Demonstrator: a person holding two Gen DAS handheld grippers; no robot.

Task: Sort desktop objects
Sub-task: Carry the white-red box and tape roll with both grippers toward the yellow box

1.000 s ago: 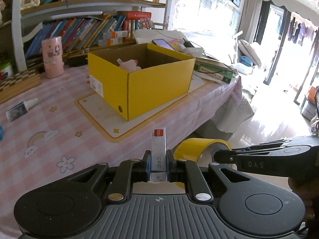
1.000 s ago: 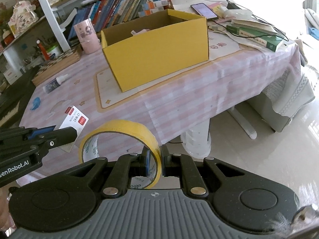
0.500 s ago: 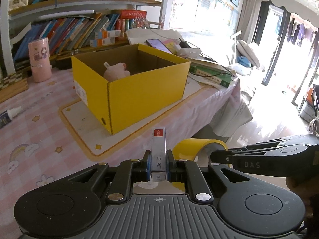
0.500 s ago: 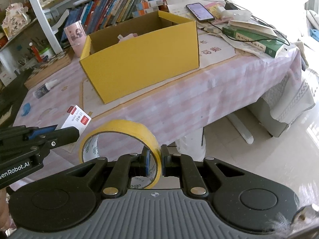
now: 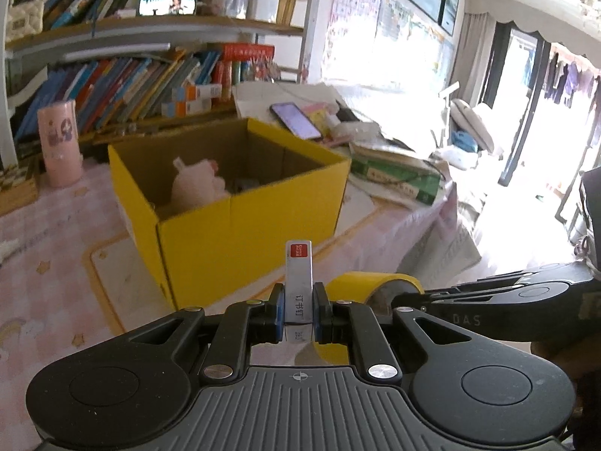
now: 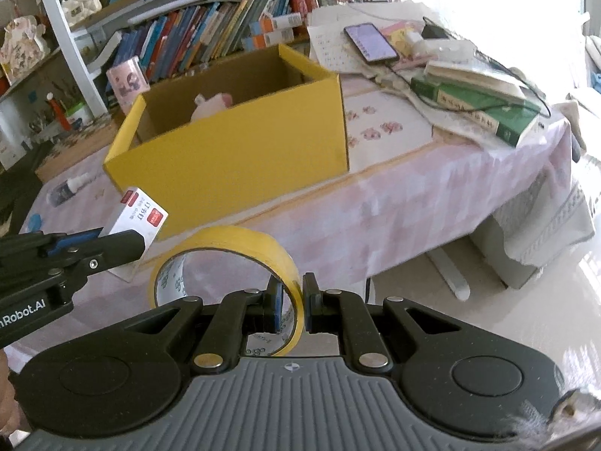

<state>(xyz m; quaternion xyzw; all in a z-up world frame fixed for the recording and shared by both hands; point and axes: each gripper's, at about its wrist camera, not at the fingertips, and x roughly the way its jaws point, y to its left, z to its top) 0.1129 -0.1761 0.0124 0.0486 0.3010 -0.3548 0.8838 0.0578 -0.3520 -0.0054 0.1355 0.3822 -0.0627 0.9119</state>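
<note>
Left wrist view, left to right: pink cup [image 5: 60, 143] at left on the desk [image 5: 45, 255], open yellow box [image 5: 240, 218] centre with a pink plush toy [image 5: 197, 188] inside, phone [image 5: 296, 120] and green book [image 5: 398, 178] behind to the right. Left gripper [image 5: 299, 308] fingers pinch a white staple box [image 5: 299, 278] upright at lower centre, aimed at the box's near corner. Right gripper [image 6: 290, 302] fingers clamp the wall of the yellow tape roll [image 6: 225, 263], low in frame off the desk edge, box ahead.

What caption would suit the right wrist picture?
Right gripper holding a yellow tape roll before an open yellow box on a pink-checked table.
</note>
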